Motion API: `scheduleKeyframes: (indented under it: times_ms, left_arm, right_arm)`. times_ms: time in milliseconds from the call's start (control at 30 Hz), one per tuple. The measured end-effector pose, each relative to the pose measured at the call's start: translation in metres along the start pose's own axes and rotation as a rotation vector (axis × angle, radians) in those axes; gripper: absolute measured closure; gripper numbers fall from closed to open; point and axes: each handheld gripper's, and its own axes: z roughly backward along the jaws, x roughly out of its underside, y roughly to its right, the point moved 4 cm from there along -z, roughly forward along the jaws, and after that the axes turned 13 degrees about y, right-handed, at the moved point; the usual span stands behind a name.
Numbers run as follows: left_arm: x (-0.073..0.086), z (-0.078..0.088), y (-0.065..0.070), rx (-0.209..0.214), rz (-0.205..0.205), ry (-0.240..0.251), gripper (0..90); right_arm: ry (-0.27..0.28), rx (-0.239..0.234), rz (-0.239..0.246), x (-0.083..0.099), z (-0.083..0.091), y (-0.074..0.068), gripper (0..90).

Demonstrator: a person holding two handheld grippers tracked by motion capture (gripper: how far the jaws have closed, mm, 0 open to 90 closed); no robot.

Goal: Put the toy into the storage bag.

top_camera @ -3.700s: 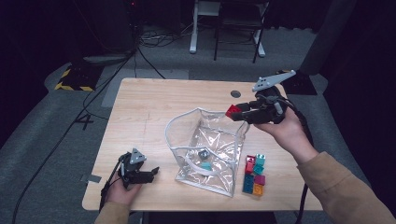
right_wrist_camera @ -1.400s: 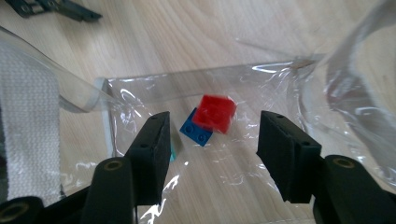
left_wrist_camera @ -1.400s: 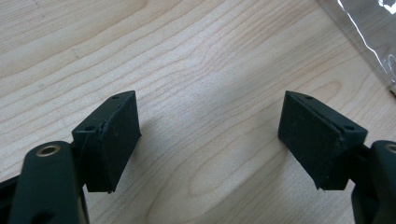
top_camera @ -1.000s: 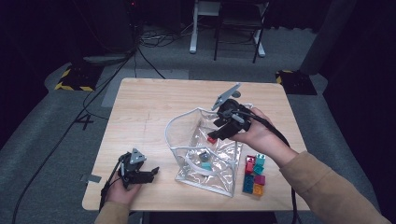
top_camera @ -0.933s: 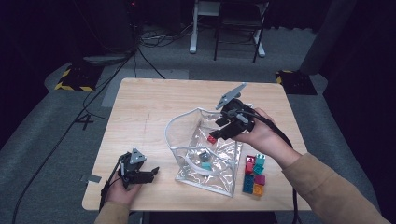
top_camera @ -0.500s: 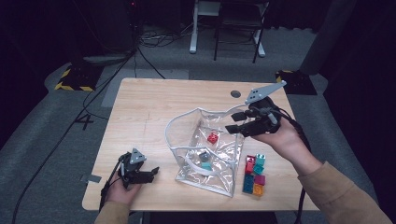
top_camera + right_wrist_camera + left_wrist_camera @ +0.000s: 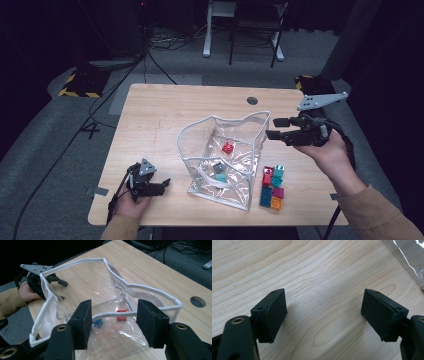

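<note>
A clear plastic bag (image 7: 250, 145) with a white rim stands open in the middle of the wooden table (image 7: 165, 115). Inside lie a red brick (image 7: 228, 147), a teal brick (image 7: 220, 177) and a small grey piece (image 7: 218, 166). My right gripper (image 7: 272, 128) hovers just right of the bag's rim, open and empty. In the right gripper view its jaws (image 7: 113, 307) frame the bag (image 7: 75, 280), the red brick (image 7: 121, 315) and the teal brick (image 7: 98, 323). My left gripper (image 7: 162, 184) rests at the table's front left, open (image 7: 323, 307) over bare wood.
A cluster of several coloured bricks (image 7: 272, 187) lies on the table right of the bag's front corner. A round cable hole (image 7: 252, 100) sits near the far edge. A corner of the bag (image 7: 409, 255) shows in the left gripper view. Floor cables run at the back left.
The red brick that my right gripper held earlier now lies in the bag. That gripper has drawn back from above the bag to the right. The left gripper has not moved.
</note>
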Motion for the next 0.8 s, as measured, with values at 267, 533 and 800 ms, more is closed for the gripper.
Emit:
scheduleKeyframes:
  times_ms: [267, 533, 800]
  left_arm:
    - [0.0, -0.001, -0.001, -0.005, -0.002, 0.0, 21.2]
    - [-0.001, -0.001, -0.001, -0.005, -0.001, 0.001, 21.2]
    - [-0.001, -0.001, -0.001, -0.005, -0.002, 0.0, 21.2]
  right_arm:
    - [0.018, 0.046, -0.035, 0.015, 0.02, 0.014, 46.2]
    - [0.019, 0.092, -0.078, 0.038, 0.035, 0.029, 45.0]
    - [0.02, 0.147, -0.108, 0.059, 0.044, 0.043, 44.3]
